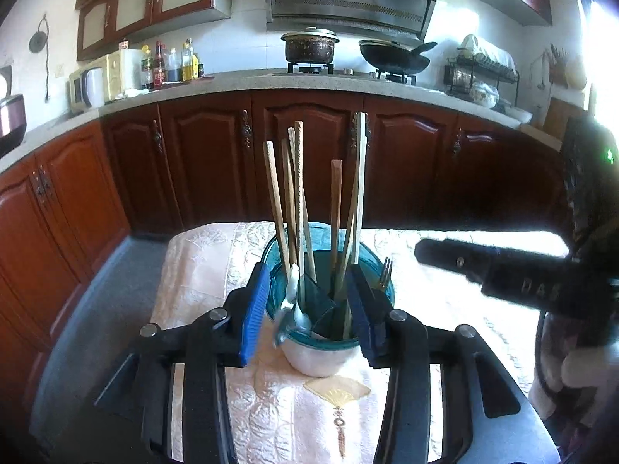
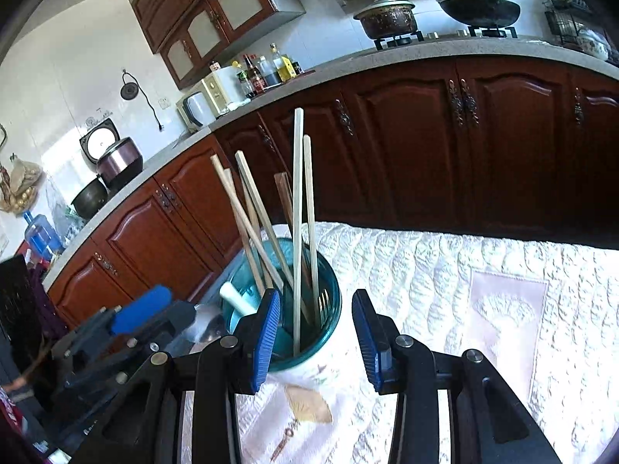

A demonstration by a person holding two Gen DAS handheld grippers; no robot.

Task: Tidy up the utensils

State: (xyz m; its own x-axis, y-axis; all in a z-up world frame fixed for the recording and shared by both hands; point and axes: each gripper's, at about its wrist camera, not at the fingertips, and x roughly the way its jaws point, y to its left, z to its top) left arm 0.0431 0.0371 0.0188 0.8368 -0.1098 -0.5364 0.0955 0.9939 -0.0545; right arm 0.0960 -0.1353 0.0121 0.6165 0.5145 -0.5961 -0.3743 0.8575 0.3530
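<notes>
A white cup with a teal rim (image 1: 321, 359) stands on a pale embroidered cloth (image 1: 193, 282). It holds several wooden chopsticks (image 1: 298, 193), a white spoon (image 1: 293, 282), a metal spoon and a fork (image 1: 383, 272). My left gripper (image 1: 311, 309) is open, its blue pads on either side of the cup, empty. In the right wrist view the same cup (image 2: 309, 367) with chopsticks (image 2: 297, 212) and a fork (image 2: 323, 301) sits between my open right gripper's (image 2: 319, 332) pads, nearer the left pad. The left gripper (image 2: 139, 309) shows at the left there.
The cloth (image 2: 464, 290) covers a small table with a grey edge (image 1: 77, 328). Dark wooden cabinets (image 1: 209, 154) run behind, under a counter with bottles (image 1: 170, 62), a pot (image 1: 309, 44) and a wok (image 1: 394, 56). The right gripper's body (image 1: 503, 270) reaches in from the right.
</notes>
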